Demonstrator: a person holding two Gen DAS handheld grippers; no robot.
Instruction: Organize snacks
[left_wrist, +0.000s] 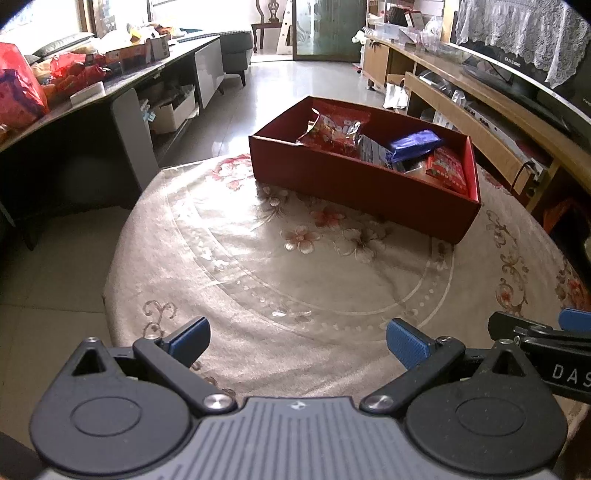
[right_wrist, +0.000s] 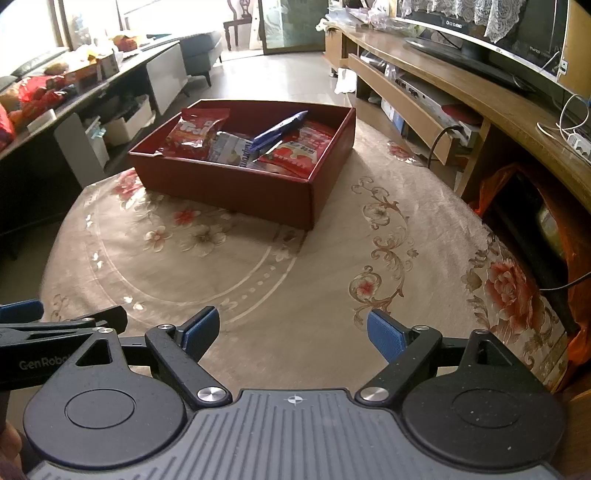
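The snacks are all piled in a dark red rectangular cardboard box (left_wrist: 354, 184): a red printed candy bag (left_wrist: 334, 133), a glossy blue foil packet (left_wrist: 415, 144) and a red strawberry-print pouch (right_wrist: 295, 151). The box sits well ahead of both grippers on a round counter with a beige floral cloth (left_wrist: 258, 280). Left gripper (left_wrist: 295, 341) has its jaws spread wide, nothing between them. Right gripper (right_wrist: 293, 332) is spread apart and empty too, just beside the left one.

The round worktop (left_wrist: 258, 280) wore a soft beige cloth with pink flowers and curly patterns. A red cardboard box (left_wrist: 354, 184) sat right on it, near the far edge. The box held snack packets.
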